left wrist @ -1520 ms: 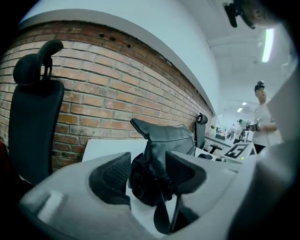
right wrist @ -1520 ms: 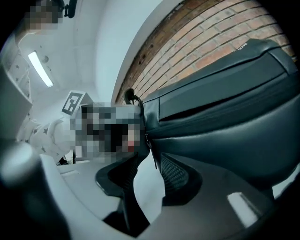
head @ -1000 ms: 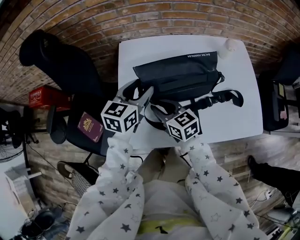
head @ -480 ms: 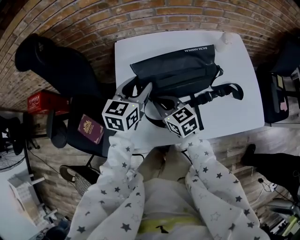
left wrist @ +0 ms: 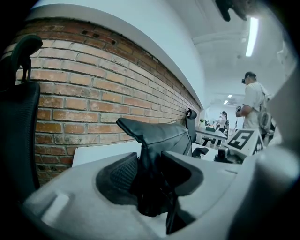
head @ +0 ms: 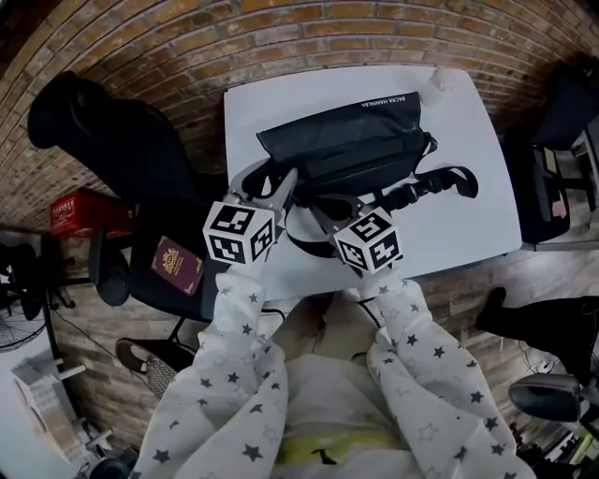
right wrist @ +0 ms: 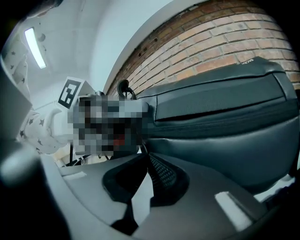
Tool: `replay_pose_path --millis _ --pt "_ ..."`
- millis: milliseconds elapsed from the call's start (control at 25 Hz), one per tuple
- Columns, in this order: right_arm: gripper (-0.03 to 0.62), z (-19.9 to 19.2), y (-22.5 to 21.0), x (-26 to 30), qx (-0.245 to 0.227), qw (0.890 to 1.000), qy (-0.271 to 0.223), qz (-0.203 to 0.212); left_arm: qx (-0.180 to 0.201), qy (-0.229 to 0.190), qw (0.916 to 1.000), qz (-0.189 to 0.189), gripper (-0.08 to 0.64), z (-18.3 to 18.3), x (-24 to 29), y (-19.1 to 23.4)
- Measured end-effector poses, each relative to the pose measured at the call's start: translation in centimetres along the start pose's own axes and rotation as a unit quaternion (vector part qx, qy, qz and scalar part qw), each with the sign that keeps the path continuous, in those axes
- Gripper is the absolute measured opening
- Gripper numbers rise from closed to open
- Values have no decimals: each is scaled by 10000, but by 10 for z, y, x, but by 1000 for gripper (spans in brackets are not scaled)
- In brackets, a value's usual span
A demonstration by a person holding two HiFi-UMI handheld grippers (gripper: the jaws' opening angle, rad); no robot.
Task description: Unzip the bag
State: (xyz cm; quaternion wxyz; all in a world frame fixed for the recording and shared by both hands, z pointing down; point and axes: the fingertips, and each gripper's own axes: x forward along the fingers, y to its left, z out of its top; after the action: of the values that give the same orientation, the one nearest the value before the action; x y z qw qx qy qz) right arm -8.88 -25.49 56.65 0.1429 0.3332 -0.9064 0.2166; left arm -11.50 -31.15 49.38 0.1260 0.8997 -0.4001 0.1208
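Observation:
A black bag (head: 346, 140) lies on the white table (head: 468, 215), its strap (head: 440, 182) trailing to the right. My left gripper (head: 271, 182) is at the bag's left end. In the left gripper view, the jaws of that gripper (left wrist: 150, 168) are closing, and the pads press on a fold of the bag's end (left wrist: 159, 136). My right gripper (head: 323, 208) is at the bag's front, just right of the left one. Its tips (right wrist: 144, 159) meet against the zip line of the bag (right wrist: 220, 108), shut on a thin zip pull that barely shows.
A black office chair (head: 112, 131) stands left of the table with a dark red booklet (head: 176, 265) on its seat. A red box (head: 80, 213) sits on the floor. The brick wall (head: 281, 28) lies beyond. A small white object (head: 438, 82) is at the far corner. People (left wrist: 253, 98) stand across the room.
The right gripper's jaws have closed at the bag's front. The left gripper's jaws have narrowed onto the bag's end. Both grippers stay nearly in place.

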Motion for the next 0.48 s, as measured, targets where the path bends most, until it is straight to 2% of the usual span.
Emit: replay_pose_path --millis 200,480 --pt "18 4 5 -7 -101 9998 182 79 29 -10 10000 -62 149 0 -5 0" --pt "18 4 13 -15 -104 9957 610 686 32 -39 10000 -61 143 0 -4 0"
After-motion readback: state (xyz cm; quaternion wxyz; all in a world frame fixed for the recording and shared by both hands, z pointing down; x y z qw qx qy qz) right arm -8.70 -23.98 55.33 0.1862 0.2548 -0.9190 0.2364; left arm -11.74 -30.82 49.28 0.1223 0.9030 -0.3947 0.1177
